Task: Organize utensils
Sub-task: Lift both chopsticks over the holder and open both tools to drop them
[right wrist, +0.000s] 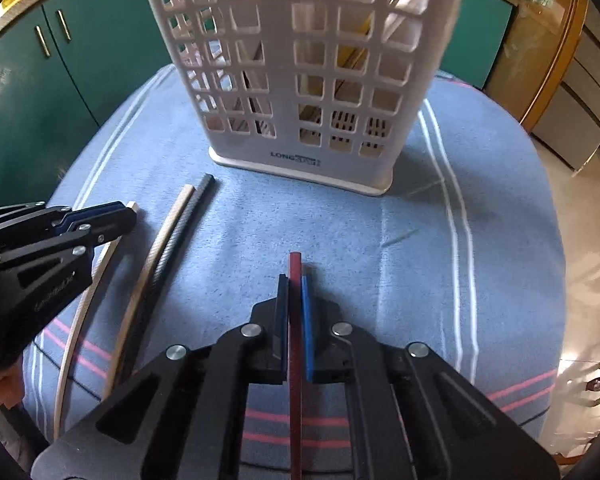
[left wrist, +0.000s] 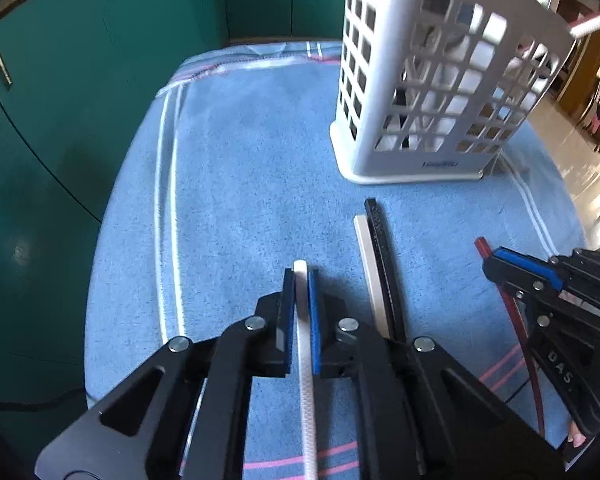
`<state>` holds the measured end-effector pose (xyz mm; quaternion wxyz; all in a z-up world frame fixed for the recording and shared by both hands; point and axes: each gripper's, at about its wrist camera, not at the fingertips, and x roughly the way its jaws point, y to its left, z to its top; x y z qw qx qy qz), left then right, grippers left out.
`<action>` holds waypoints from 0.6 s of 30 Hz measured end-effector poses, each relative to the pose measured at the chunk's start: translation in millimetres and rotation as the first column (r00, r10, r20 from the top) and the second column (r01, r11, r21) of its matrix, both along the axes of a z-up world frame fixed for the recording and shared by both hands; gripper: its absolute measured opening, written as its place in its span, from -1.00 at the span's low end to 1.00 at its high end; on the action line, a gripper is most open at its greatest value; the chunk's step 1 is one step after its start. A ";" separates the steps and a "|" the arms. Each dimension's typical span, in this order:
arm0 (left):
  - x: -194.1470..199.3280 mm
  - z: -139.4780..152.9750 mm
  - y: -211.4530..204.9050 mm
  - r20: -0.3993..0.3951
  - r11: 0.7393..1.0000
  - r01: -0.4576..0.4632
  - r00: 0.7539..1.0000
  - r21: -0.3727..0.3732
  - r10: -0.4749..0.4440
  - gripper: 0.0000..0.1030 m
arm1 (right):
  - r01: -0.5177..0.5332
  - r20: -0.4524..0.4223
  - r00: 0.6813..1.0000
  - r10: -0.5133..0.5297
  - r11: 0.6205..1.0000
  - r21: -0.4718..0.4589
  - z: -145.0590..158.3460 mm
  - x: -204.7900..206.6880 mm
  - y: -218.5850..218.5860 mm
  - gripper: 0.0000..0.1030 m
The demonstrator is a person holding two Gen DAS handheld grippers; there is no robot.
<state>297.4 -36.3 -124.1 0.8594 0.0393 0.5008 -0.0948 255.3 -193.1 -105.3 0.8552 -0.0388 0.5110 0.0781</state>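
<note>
Bright daylight from right; glare on floor and sunlit basket, which looks slightly soft. Cabinets dim. Heavy fisheye bending, black vignette at corners.

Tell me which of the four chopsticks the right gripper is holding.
The dark red chopstick, pinched in the right gripper. The white chopstick sits in the left gripper; the beige chopstick and black chopstick lie free, side by side, on the towel.
</note>
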 end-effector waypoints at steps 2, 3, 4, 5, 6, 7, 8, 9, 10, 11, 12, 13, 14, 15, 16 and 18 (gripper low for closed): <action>-4.1 14.5 7.0 0.031 1.000 -0.013 0.999 -0.027 0.014 -0.88 | 0.004 0.035 0.999 -0.004 1.000 0.016 15.6 -13.0 -5.3 -0.87; -6.0 21.1 8.9 0.042 0.999 -0.017 0.999 -0.039 0.019 -0.88 | 0.004 0.064 0.998 -0.006 0.999 0.035 30.6 -20.2 -9.5 -0.87; -9.4 33.7 12.3 0.064 0.998 -0.022 0.998 -0.058 0.025 -0.88 | 0.003 0.086 0.996 -0.007 0.999 0.048 41.9 -27.6 -13.1 -0.87; -13.2 45.5 14.5 0.087 0.997 -0.022 0.996 -0.072 0.028 -0.88 | -0.002 0.114 0.993 -0.005 0.998 0.063 55.8 -34.7 -16.6 -0.87; -18.2 62.3 17.4 0.122 0.996 -0.020 0.992 -0.089 0.031 -0.88 | -0.008 0.144 0.990 -0.003 0.997 0.075 69.8 -40.9 -19.2 -0.87; -21.8 74.6 18.9 0.147 0.995 -0.018 0.989 -0.102 0.033 -0.88 | -0.013 0.172 0.985 -0.002 0.996 0.086 80.6 -47.6 -23.4 -0.87; -26.4 89.2 21.1 0.178 0.993 -0.013 0.983 -0.118 0.034 -0.88 | -0.018 0.205 0.979 -0.003 0.995 0.100 95.5 -54.4 -26.8 -0.87; -30.3 100.0 21.9 0.200 0.991 -0.009 0.979 -0.131 0.035 -0.88 | -0.021 0.231 0.973 -0.005 0.994 0.111 106.7 -59.9 -31.9 -0.87; -35.7 116.0 23.7 0.234 0.989 -0.001 0.971 -0.151 0.037 -0.88 | -0.024 0.262 0.965 -0.010 0.992 0.123 120.1 -66.4 -34.3 -0.87; -41.3 129.5 24.5 0.264 0.986 0.009 0.964 -0.168 0.037 -0.88 | -0.026 0.294 0.956 -0.015 0.990 0.136 134.0 -73.3 -36.0 -0.87; -46.8 146.1 26.1 0.302 0.982 0.024 0.953 -0.189 0.035 -0.88 | -0.028 0.314 0.949 -0.019 0.989 0.144 143.4 -77.6 -38.0 -0.87; -49.9 156.3 26.9 0.323 0.979 0.032 0.946 -0.202 0.036 -0.88 | -0.033 0.340 0.940 -0.022 0.987 0.155 154.2 -81.3 -41.4 -0.87; -50.9 169.1 27.8 0.349 0.975 0.039 0.936 -0.219 0.041 -0.88 | -0.038 0.361 0.932 -0.024 0.986 0.164 163.9 -82.9 -44.4 -0.87; -51.6 180.5 29.0 0.371 0.971 0.046 0.927 -0.235 0.046 -0.88 | -0.046 0.393 0.919 -0.029 0.983 0.180 177.7 -88.4 -47.6 -0.87; -54.3 192.9 29.7 0.396 0.966 0.055 0.917 -0.254 0.052 -0.88 | -0.052 0.416 0.909 -0.032 0.980 0.190 184.6 -96.2 -48.1 -0.87; -56.2 218.6 32.0 0.446 0.949 0.069 0.892 -0.306 0.079 -0.88 | -0.069 0.461 0.887 -0.037 0.975 0.210 199.8 -100.3 -50.1 -0.87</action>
